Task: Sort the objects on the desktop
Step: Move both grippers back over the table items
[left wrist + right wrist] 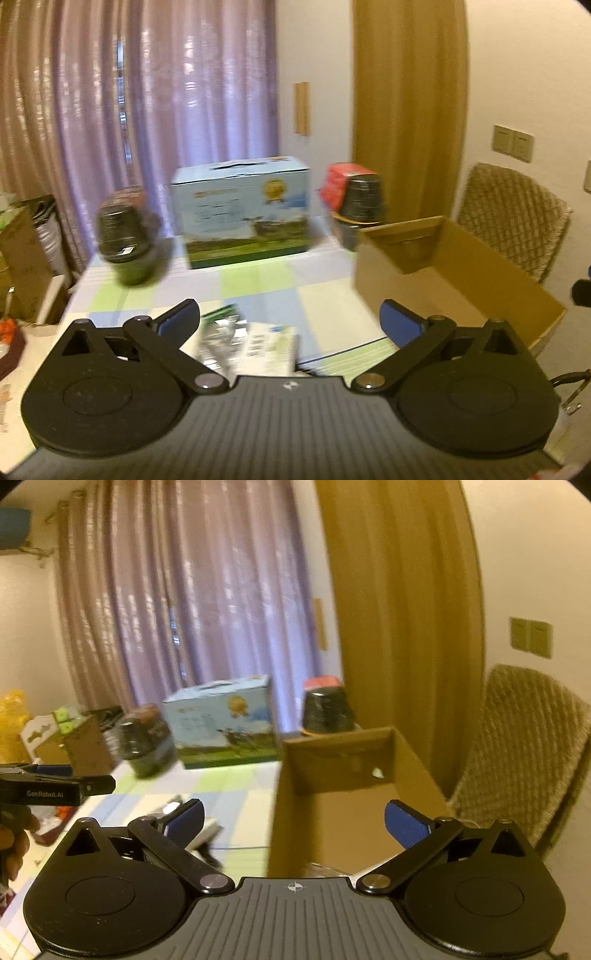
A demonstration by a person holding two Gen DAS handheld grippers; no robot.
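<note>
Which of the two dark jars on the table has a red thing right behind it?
The dark jar nearest the open cardboard box; the other dark jar stands left of the blue carton.

A mauve curtain fills 11 o'clock in the left wrist view, with a tan curtain hanging at 1 o'clock. A woven chair back stands at 3 o'clock, under 2 wall switches. A narrow wooden strip is fixed to the pale wall at 12 o'clock. At 9 o'clock, off the table's edge, sits a brown carton with a dark bag behind it. In the right wrist view, yellow bags lie at 9 o'clock and a blue box sits high at 10 o'clock.
</note>
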